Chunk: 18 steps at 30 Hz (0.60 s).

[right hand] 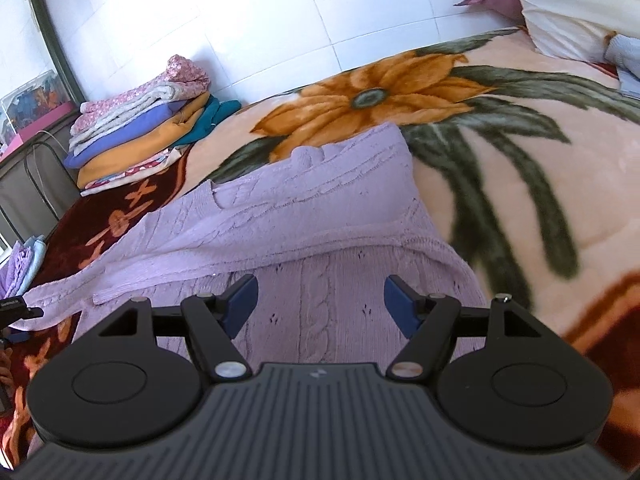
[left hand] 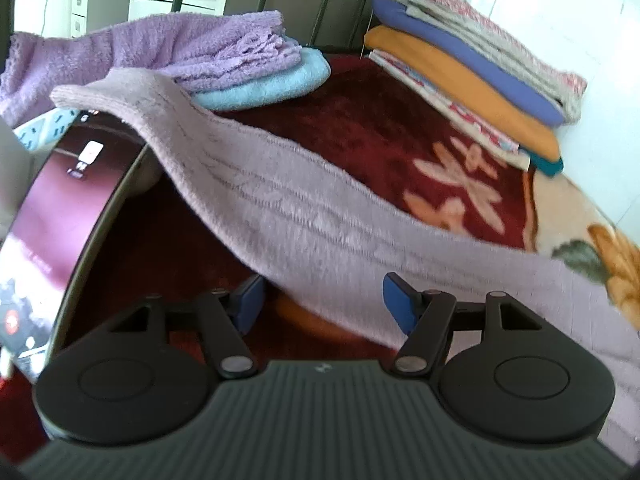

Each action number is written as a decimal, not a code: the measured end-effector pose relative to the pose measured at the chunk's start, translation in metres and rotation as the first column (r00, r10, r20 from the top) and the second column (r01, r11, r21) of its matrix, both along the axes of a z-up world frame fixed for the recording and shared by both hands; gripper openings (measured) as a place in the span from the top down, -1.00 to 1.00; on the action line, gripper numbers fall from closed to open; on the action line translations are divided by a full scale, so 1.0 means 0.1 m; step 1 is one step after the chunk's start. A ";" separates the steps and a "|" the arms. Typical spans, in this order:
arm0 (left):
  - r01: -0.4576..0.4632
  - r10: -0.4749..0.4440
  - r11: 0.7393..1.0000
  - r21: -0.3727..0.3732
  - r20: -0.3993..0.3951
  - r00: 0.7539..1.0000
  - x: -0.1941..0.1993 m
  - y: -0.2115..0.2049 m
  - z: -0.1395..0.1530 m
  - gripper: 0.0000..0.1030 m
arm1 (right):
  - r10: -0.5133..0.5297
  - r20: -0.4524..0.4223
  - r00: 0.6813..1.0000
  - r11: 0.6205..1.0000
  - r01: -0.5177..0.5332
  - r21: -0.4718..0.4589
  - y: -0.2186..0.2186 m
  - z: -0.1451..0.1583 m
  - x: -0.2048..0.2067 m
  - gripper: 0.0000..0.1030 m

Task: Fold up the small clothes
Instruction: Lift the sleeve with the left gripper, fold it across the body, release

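A: Lilac knit sweater (right hand: 304, 216) lies on the bed's floral blanket (right hand: 500, 208), one sleeve (left hand: 280, 208) stretched across the left wrist view and draped over a phone (left hand: 60, 216).

B: Fingers?

A: Left gripper (left hand: 320, 300) fingers apart, nothing clamped; the sleeve passes just ahead of them. Right gripper (right hand: 320, 300) fingers apart above the cable-knit body, holding nothing.

B: Handling?

A: Judged soft, light and limp; chunky knit should grip well but stretch and sag if lifted by one point. Best taken at the cuff or a seam edge, both layers pinched.

B: Surroundings?

A: Folded stack (right hand: 136, 136) by the wall; purple and blue towels (left hand: 224, 60) beyond the sleeve.
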<state>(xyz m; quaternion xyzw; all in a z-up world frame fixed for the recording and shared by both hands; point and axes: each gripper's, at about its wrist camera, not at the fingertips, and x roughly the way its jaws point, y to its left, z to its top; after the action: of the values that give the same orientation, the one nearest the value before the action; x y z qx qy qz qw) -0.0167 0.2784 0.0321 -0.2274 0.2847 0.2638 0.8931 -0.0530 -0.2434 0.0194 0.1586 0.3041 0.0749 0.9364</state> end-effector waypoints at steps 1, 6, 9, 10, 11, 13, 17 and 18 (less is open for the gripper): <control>0.001 -0.001 1.000 0.004 0.014 1.000 0.02 0.03 0.00 -0.30 | -0.004 -0.001 1.000 1.000 0.004 0.001 -0.01 -0.01 -0.01 -0.48; -0.006 0.006 1.000 -0.006 0.092 0.996 0.11 0.16 -0.05 -0.36 | -0.028 -0.032 0.999 0.999 0.029 0.019 0.01 -0.06 -0.03 -0.48; 0.005 -0.006 1.000 0.016 0.118 0.993 0.18 0.19 -0.06 -0.36 | -0.030 -0.035 0.999 0.999 0.031 0.013 0.03 -0.06 -0.07 -0.48; 0.011 -0.014 1.000 0.022 0.120 0.993 0.20 0.20 -0.06 -0.35 | -0.030 -0.035 0.999 1.000 0.030 0.008 0.04 -0.06 -0.09 -0.48; 0.022 -0.026 0.999 0.032 0.125 0.992 0.21 0.20 -0.05 -0.32 | -0.031 -0.037 0.999 1.000 0.031 0.005 0.05 -0.07 -0.10 -0.48; 0.050 -0.058 0.997 0.065 0.136 0.989 0.23 0.18 -0.03 0.15 | -0.033 -0.044 0.998 0.999 0.033 0.004 0.05 -0.08 -0.10 -0.48; 0.095 -0.103 0.994 0.055 0.174 0.979 0.22 0.19 0.04 0.79 | -0.043 -0.049 0.998 0.999 0.044 0.013 0.05 -0.11 -0.10 -0.48; 0.102 -0.113 0.992 0.067 0.191 0.975 0.21 0.16 0.09 0.80 | -0.043 -0.048 0.998 0.999 0.043 0.015 0.05 -0.11 -0.10 -0.48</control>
<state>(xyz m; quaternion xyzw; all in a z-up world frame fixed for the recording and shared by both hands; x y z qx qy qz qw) 0.0043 0.2948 0.0408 -0.2108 0.2003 0.1994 0.9358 -0.0631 -0.2380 0.0086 0.1744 0.3220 0.0534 0.9290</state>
